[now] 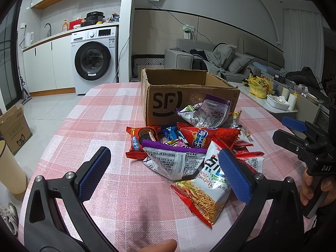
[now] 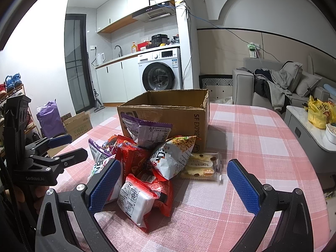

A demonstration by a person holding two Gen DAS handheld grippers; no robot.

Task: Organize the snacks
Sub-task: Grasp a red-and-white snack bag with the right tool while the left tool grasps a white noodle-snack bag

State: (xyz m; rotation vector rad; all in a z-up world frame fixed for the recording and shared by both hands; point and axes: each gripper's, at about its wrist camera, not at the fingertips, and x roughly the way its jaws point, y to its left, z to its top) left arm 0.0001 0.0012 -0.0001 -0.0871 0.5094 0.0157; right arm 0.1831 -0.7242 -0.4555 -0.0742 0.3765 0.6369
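Checked worktop (image 1: 100, 113) carries your snacks (image 1: 189, 147) heaped against the box (image 1: 180, 96); your left gripper (image 1: 166, 174) and right gripper (image 2: 174, 187) hover with fingers spread, empty.

Your left gripper (image 1: 166, 174) is held level with its jaws spread wide, nothing between the blue pads (image 1: 94, 173). Your right gripper (image 2: 173, 185) is likewise wide open and empty. A hand (image 1: 315, 185) grips the right gripper's handle.
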